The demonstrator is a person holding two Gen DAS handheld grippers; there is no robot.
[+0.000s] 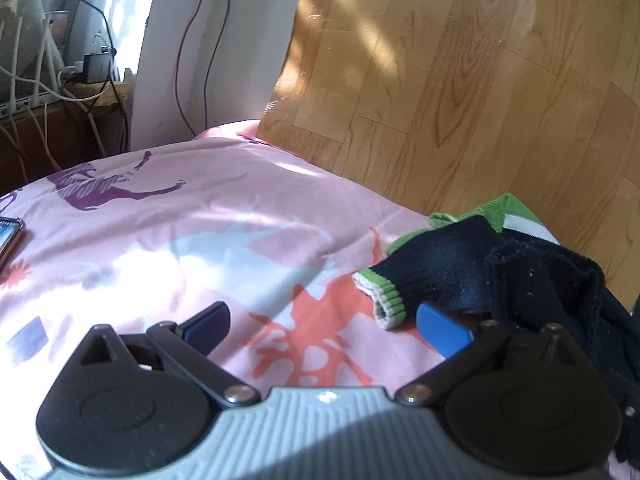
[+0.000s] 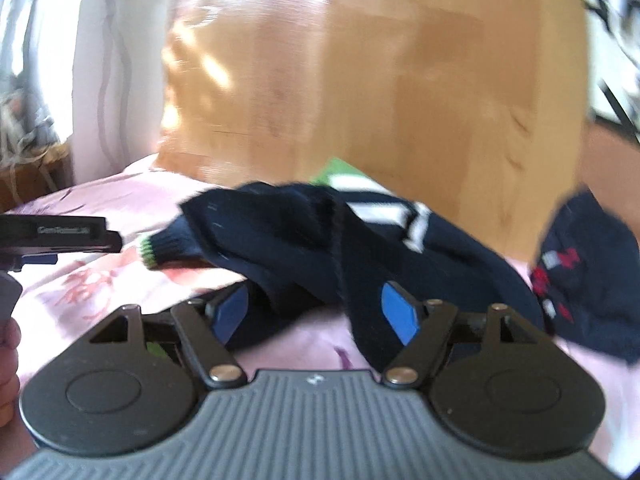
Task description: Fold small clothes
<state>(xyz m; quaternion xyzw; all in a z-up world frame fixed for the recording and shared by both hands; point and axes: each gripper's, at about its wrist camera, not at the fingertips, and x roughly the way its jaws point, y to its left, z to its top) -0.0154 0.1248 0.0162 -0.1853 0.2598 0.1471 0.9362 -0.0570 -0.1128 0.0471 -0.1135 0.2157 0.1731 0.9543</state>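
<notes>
1. Two grippers work one navy sweater [image 2: 304, 240], which lies crumpled on the pink sheet [image 1: 200, 216] against the wooden headboard [image 1: 460, 80].
2. The right gripper [image 2: 316, 312] stands wide, a loose fold of sweater between its pads, seemingly ungripped; it should close on a single layer.
3. The left gripper [image 1: 320, 320], wide and empty, sits beside the sweater's green-striped cuff [image 1: 380, 300].
4. Another dark garment [image 2: 580, 272] lies beside the sweater; a phone [image 1: 10, 236] rests well apart.

Blurred view, right hand-held gripper [image 2: 316, 314] at bottom centre, blue pads spread apart, crumpled navy sweater [image 2: 320, 240] lying between them on pink bedsheet [image 2: 100, 280], wooden headboard [image 2: 400, 80] behind, left hand-held gripper [image 2: 38, 259] at left edge.
</notes>
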